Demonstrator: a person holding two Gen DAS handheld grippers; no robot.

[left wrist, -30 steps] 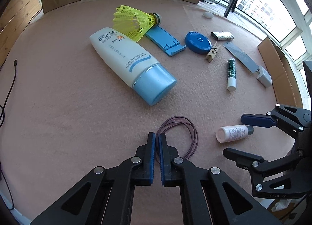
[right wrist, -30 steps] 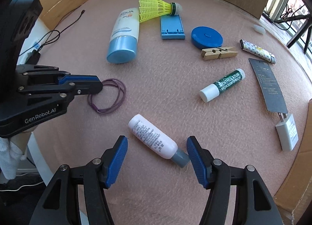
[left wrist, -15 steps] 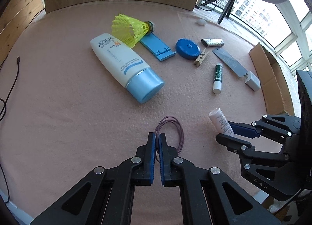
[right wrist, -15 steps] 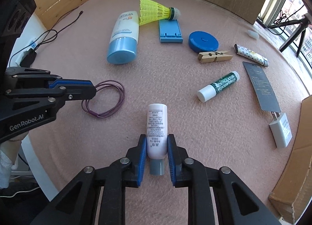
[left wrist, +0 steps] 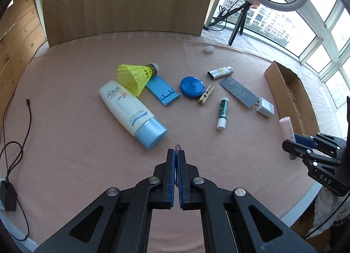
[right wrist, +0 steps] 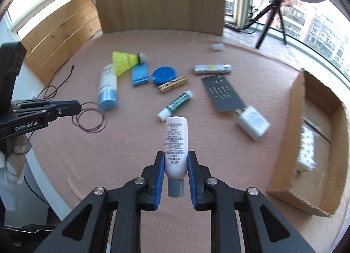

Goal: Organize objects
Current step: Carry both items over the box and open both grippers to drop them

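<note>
My left gripper (left wrist: 177,152) is shut on a thin purple elastic loop (right wrist: 89,119), which hangs from its tips just above the pink cloth; in the left wrist view only a sliver of the loop (left wrist: 177,146) shows. A small white tube with a grey cap (right wrist: 176,139) points away from my right gripper (right wrist: 176,154), which is shut on its lower end and holds it off the table. Seen from the left wrist, that right gripper (left wrist: 288,141) and the tube (left wrist: 287,128) sit at the right, close to the cardboard box (left wrist: 288,97).
On the cloth lie a sunscreen bottle (left wrist: 129,110), yellow shuttlecock (left wrist: 135,75), blue stand (left wrist: 163,92), blue round case (left wrist: 192,87), clothespin (left wrist: 205,97), lip balm (left wrist: 223,112), lighter (left wrist: 219,73), grey card (left wrist: 238,92) and white charger (left wrist: 265,107). A cable (left wrist: 21,121) runs along the left.
My right gripper shut on the white tube, turned it and lifted it toward the box. The left gripper rose with the purple loop, which left the cloth.
</note>
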